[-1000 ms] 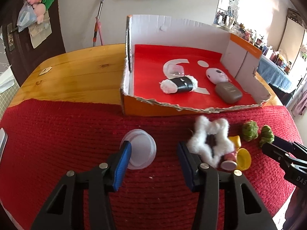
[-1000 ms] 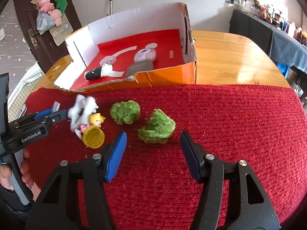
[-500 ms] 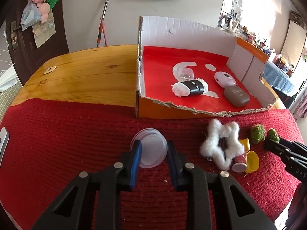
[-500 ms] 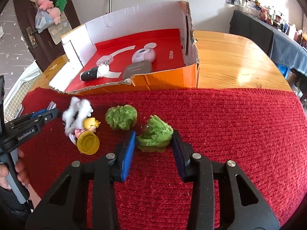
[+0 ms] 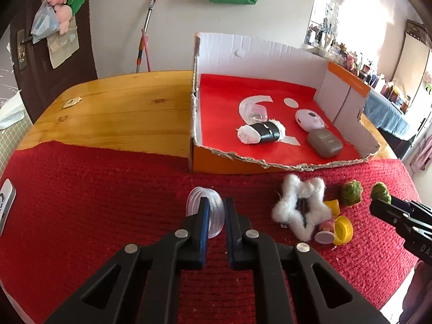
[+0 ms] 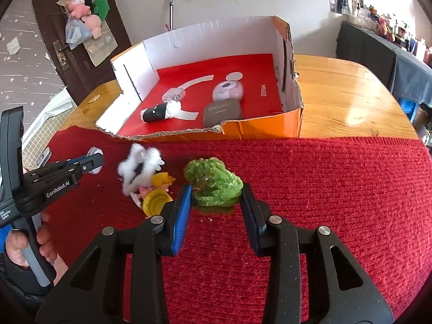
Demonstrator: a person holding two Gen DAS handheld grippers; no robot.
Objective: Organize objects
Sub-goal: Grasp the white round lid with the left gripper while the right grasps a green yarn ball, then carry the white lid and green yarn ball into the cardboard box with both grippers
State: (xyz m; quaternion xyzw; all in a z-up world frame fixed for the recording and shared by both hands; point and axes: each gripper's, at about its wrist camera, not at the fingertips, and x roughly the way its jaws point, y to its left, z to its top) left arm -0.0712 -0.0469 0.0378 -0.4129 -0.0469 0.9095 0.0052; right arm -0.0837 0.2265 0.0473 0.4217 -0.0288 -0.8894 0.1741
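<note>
Both grippers have closed since earlier: left gripper pinches the clear lid, right gripper squeezes the green toy, ready for my box drop.

A red knitted cloth covers part of a honey-coloured wooden table. The cardboard box is orange outside, white inside, with a red floor. Near it lie a fuzzy white star, green plush pieces, a yellow cap and a clear ribbed lid.
</note>
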